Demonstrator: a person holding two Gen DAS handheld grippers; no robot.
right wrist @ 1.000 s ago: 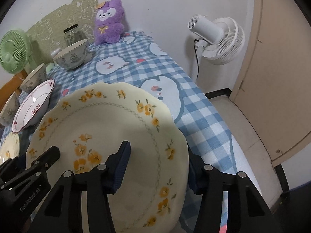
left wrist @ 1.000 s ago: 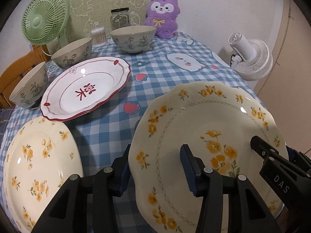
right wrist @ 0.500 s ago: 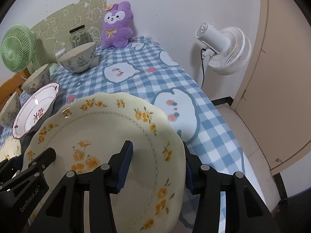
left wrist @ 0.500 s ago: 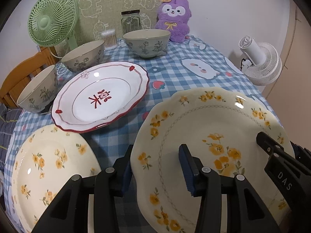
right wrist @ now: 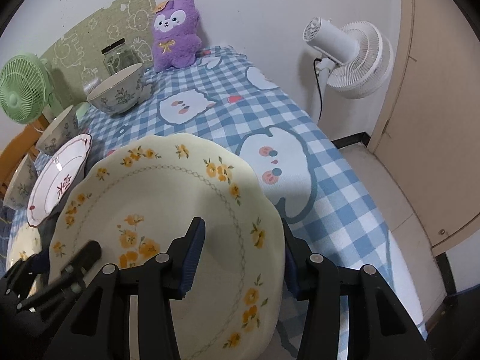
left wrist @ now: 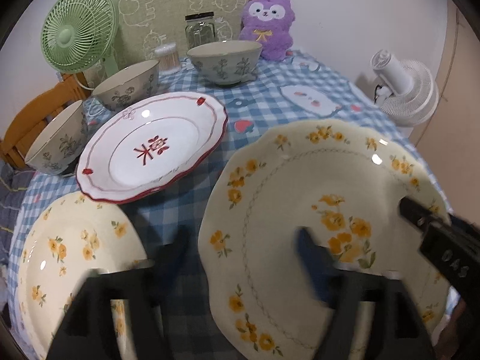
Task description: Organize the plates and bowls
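Soft indoor light, fisheye-bent dark corners, left tool [left wrist: 240,258] motion-blurred

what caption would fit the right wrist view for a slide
Right tool clamps the rim of a yellow-flowered plate above the blue checked tablecloth, the left tool opening beside it.

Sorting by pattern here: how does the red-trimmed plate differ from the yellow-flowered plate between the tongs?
The red-trimmed plate is white with a red rim and a red character in its centre; the yellow-flowered plate is cream with orange-yellow blossoms. The red-trimmed plate lies free on the tablecloth, while the right tongs straddle the yellow-flowered plate's rim and the left tongs are opening at its other edge. Both have scalloped rims.
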